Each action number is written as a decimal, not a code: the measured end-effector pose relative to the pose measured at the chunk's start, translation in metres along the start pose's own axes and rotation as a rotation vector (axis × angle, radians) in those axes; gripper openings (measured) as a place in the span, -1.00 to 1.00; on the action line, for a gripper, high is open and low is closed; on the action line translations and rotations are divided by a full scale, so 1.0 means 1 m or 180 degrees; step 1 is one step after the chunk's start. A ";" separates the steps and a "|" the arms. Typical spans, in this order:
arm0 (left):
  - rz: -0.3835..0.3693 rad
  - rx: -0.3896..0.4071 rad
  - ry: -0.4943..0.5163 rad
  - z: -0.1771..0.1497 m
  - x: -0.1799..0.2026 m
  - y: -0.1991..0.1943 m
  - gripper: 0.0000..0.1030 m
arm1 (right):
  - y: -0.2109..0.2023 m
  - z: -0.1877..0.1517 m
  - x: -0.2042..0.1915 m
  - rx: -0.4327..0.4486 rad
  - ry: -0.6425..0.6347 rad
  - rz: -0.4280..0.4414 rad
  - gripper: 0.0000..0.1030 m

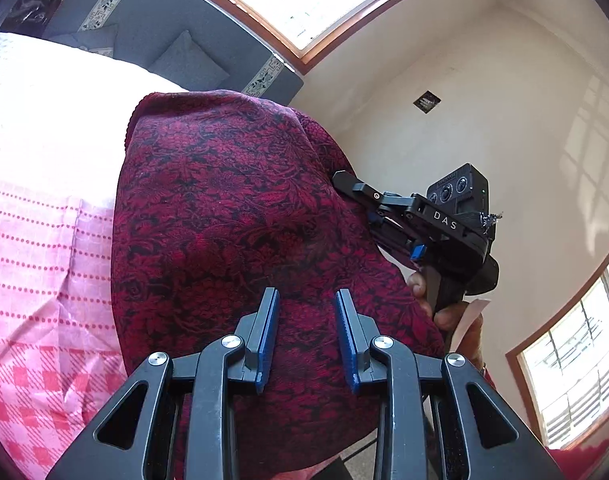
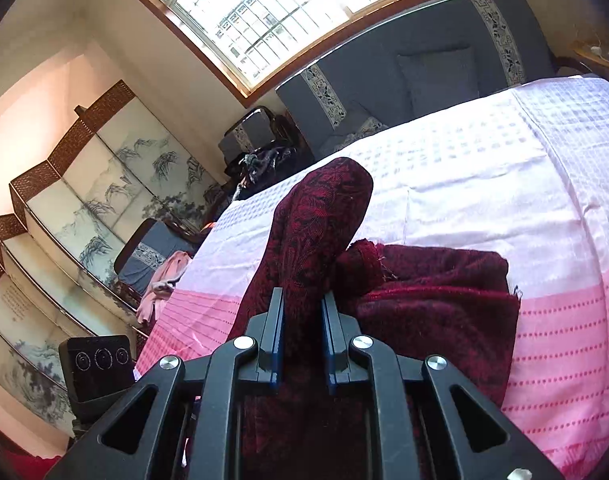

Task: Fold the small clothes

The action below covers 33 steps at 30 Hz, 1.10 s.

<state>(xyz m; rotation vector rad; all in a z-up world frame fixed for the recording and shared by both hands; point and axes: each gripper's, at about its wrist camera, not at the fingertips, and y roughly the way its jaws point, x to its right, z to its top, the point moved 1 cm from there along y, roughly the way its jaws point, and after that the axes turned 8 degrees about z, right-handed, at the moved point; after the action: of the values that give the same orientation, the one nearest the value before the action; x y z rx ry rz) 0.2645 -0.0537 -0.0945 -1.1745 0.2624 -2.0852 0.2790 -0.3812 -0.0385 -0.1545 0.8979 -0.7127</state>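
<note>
Maroon cloth (image 1: 232, 216) with a dark floral weave hangs lifted above the bed (image 1: 44, 128), one piece of it stretched between two grippers. From the left wrist view the left gripper (image 1: 307, 340) sits low in front with its two blue-padded fingers (image 1: 266, 336) a little apart; the cloth fills the gap and lies against them, but I cannot tell whether the pads actually press on it. Beyond the cloth's right edge the right gripper (image 1: 346, 182) reaches in from the side, its black fingers at the fabric's edge, a hand (image 1: 436, 300) wrapped round its handle.

From the right wrist view the right gripper (image 2: 303, 332) has its two fingers close together with a roll of the same cloth (image 2: 316, 220) rising up between them, clamped. Just beside it on the bed lies a second heap of maroon fabric (image 2: 436, 292), folded flat on the bedspread (image 2: 504, 184); whether it joins the lifted piece I cannot tell. The bedspread is white at the far end and pink with dotted lines nearer.

Around the room I count two windows in the left wrist view, one grey sofa (image 2: 404, 76) with one cushion (image 2: 440, 76) behind the bed, and one painted folding screen (image 2: 84, 188) along the wall
</note>
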 end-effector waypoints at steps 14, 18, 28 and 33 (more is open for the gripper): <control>0.0157 -0.0338 -0.0015 -0.017 -0.020 0.049 -0.40 | -0.030 -0.050 0.088 0.0328 0.0590 0.0037 -0.62; 0.0112 -0.0342 -0.0142 -0.014 -0.024 0.050 -0.40 | -0.059 -0.064 0.064 0.0349 0.0528 0.0022 -0.47; 0.0180 -0.0339 -0.0069 -0.022 -0.014 0.043 -0.40 | -0.062 -0.136 0.035 -0.0102 0.0490 0.0036 -0.67; 0.0331 -0.0280 0.0076 -0.029 -0.009 0.029 -0.40 | -0.085 -0.136 0.025 0.0211 0.0396 -0.0006 -0.88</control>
<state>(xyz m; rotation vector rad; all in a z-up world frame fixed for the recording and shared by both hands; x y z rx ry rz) 0.2578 -0.0730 -0.1312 -1.1627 0.4214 -2.0156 0.1431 -0.4393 -0.1054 -0.0524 0.9915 -0.7591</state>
